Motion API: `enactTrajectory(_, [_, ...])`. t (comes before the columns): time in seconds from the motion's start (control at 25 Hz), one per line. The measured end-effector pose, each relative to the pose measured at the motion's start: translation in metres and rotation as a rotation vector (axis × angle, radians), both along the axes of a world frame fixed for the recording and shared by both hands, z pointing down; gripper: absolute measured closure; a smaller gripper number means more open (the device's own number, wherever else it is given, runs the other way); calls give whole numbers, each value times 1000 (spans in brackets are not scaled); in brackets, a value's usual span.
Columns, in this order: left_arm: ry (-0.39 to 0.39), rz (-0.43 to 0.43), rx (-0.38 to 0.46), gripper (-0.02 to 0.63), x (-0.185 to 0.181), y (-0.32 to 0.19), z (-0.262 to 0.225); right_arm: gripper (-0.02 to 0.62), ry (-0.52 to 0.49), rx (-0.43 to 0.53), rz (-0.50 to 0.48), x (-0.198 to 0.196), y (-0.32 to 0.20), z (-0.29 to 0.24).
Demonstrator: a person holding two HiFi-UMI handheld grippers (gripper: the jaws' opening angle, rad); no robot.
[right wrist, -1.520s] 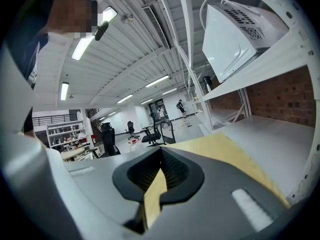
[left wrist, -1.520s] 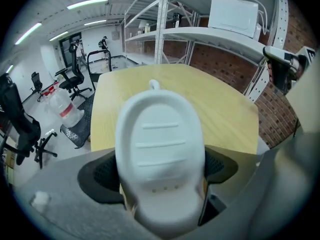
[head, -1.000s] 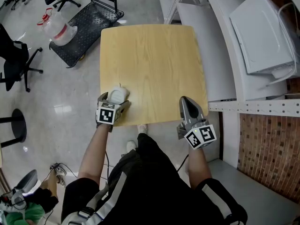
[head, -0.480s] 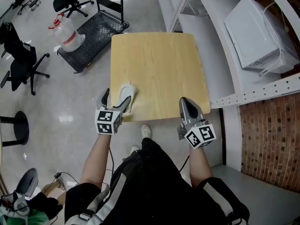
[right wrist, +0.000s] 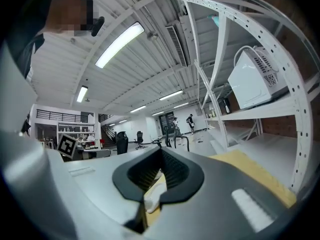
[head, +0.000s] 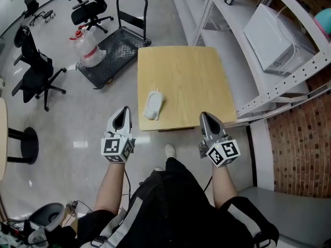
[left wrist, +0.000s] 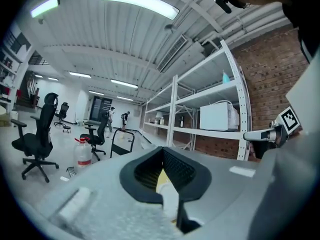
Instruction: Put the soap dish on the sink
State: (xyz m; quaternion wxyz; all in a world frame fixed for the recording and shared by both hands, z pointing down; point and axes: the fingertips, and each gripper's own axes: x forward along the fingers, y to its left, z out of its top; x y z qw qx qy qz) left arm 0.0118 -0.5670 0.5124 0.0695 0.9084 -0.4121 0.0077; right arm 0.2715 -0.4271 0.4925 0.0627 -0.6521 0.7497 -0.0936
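Note:
The white soap dish lies on the near left part of the square wooden table. My left gripper hangs in the air off the table's near left corner, apart from the dish, with its jaws shut and nothing between them. My right gripper is also shut and empty, just short of the table's near edge on the right. In the left gripper view the shut gripper points level into the room. In the right gripper view the other gripper does the same, with the table to its right. No sink is in view.
A black platform trolley with a water jug stands left of the table's far side. Office chairs are further left. A white shelving rack holding a white appliance runs along the right, beside a brick wall.
The left gripper let go of the soap dish, drew back off the table, rose and shut. The dish stays on the table. The right gripper rose a little.

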Motion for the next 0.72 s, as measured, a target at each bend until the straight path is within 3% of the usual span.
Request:
enactTrajectory(0.28, [83,-4,-16,603,-38,34,-5,589,4,18,34,-18,26,-18])
enactTrajectory(0.36, [74,-19,-10,603,-47,41,-5,589,-8,33,36,-21,28,-24])
enactTrajectory(0.56, [-32,11,94,603,-51,59,-26,589,12,69,17,-31,32,-35])
enactTrajectory(0.72, [-4,-3,96,603,-50,68,-30,589,30,75,3,-33,44,-33])
